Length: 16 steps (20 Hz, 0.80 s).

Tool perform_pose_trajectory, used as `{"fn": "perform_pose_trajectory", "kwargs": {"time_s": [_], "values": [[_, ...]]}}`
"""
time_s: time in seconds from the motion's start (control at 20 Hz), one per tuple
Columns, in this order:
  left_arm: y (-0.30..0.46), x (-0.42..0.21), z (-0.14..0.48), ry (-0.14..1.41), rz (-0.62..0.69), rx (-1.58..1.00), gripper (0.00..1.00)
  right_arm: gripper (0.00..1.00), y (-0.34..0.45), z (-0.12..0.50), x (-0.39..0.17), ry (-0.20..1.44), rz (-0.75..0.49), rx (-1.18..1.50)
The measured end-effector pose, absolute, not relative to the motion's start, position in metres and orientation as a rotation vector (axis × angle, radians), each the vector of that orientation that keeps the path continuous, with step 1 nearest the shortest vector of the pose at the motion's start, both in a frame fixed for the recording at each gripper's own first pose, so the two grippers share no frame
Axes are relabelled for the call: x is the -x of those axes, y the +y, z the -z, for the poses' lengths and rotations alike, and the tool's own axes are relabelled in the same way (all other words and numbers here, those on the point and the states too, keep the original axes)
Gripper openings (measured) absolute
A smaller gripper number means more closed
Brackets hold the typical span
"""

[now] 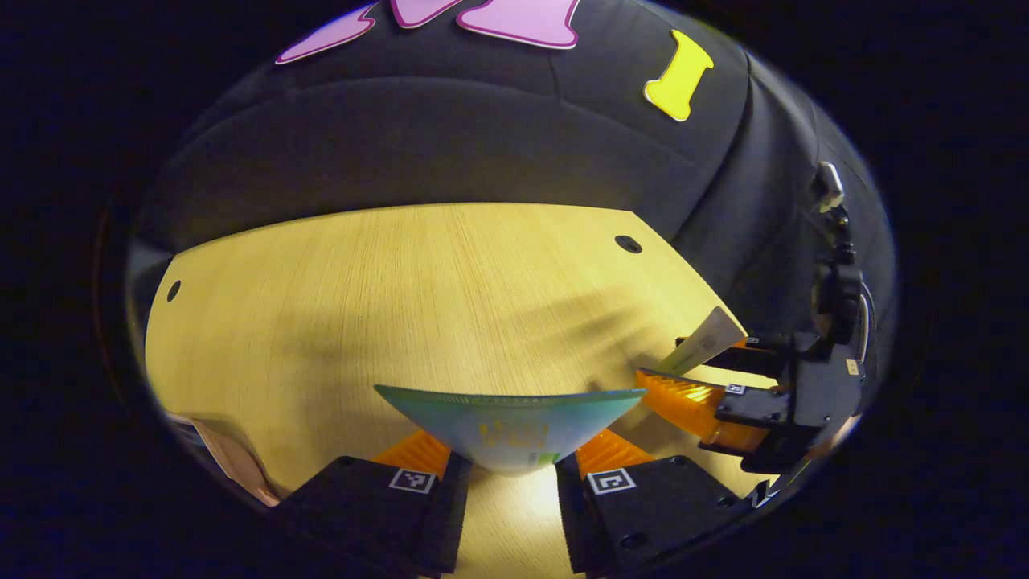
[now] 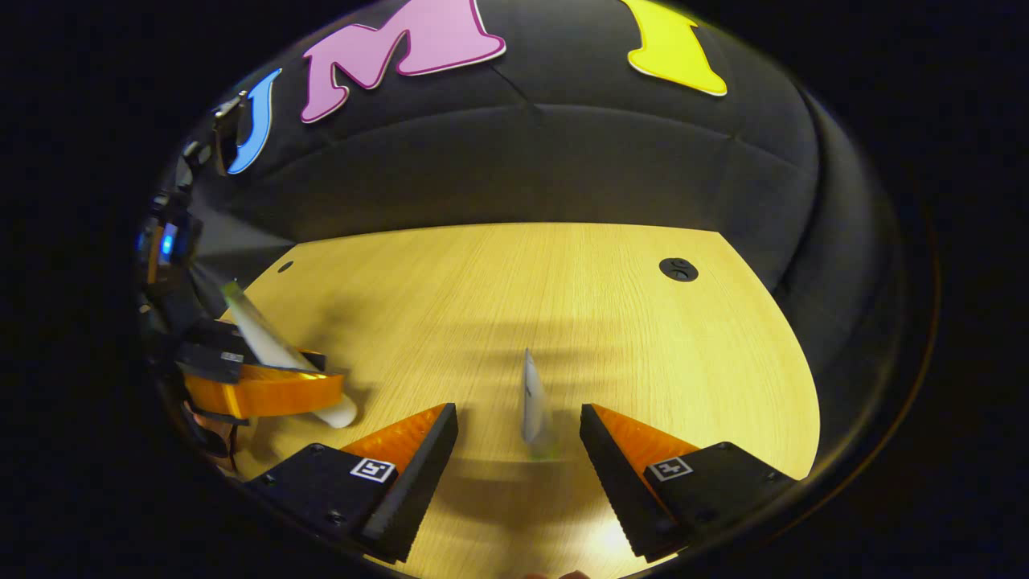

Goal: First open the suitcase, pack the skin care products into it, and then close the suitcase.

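Left tongs [image 1: 513, 470] clamped on teal tube [image 1: 514, 426]. Right tongs [image 2: 518, 450] wide open, white tube [image 2: 534, 402] between fingers, untouched, above counter [image 2: 563, 305].

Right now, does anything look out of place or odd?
Yes: a white tube stands edge-on between the right gripper's open fingers, touched by neither, so it looks loose. The left gripper grips its teal tube normally.
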<state>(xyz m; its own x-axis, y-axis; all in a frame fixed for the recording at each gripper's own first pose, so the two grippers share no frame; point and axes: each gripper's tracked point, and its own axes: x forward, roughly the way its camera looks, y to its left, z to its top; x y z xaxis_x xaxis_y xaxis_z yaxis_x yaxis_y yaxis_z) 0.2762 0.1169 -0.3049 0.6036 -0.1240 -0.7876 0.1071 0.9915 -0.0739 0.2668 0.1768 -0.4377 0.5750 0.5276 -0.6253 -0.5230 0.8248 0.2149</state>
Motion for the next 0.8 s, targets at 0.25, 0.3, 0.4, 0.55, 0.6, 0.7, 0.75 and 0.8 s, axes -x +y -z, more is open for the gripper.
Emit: {"fn": "perform_pose_trajectory", "kwargs": {"time_s": [0.25, 0.3, 0.4, 0.55, 0.6, 0.7, 0.75, 0.8], "values": [[0.125, -0.237, 0.222, 0.835, 0.141, 0.096, 0.54, 0.25, 0.186, 0.452, -0.258, 0.804, -0.624, -0.018], [0.133, -0.225, 0.212, 0.827, 0.130, 0.104, 0.53, 0.30, 0.191, 0.446, -0.255, 0.798, -0.644, -0.012], [0.154, -0.200, 0.195, 0.835, 0.095, 0.106, 0.54, 0.30, 0.200, 0.428, -0.248, 0.762, -0.681, 0.000], [0.199, -0.150, 0.172, 0.858, 0.028, 0.090, 0.54, 0.30, 0.223, 0.386, -0.219, 0.710, -0.771, -0.020], [0.214, -0.130, 0.163, 0.866, 0.002, 0.085, 0.57, 0.30, 0.234, 0.371, -0.205, 0.696, -0.807, -0.035], [0.247, -0.097, 0.152, 0.895, -0.051, 0.087, 0.57, 0.30, 0.260, 0.338, -0.173, 0.669, -0.886, -0.060], [0.263, -0.080, 0.150, 0.917, -0.071, 0.090, 0.53, 0.27, 0.272, 0.324, -0.156, 0.654, -0.925, -0.073], [0.279, -0.063, 0.152, 0.940, -0.094, 0.094, 0.54, 0.24, 0.286, 0.309, -0.138, 0.642, -0.968, -0.087]]}}
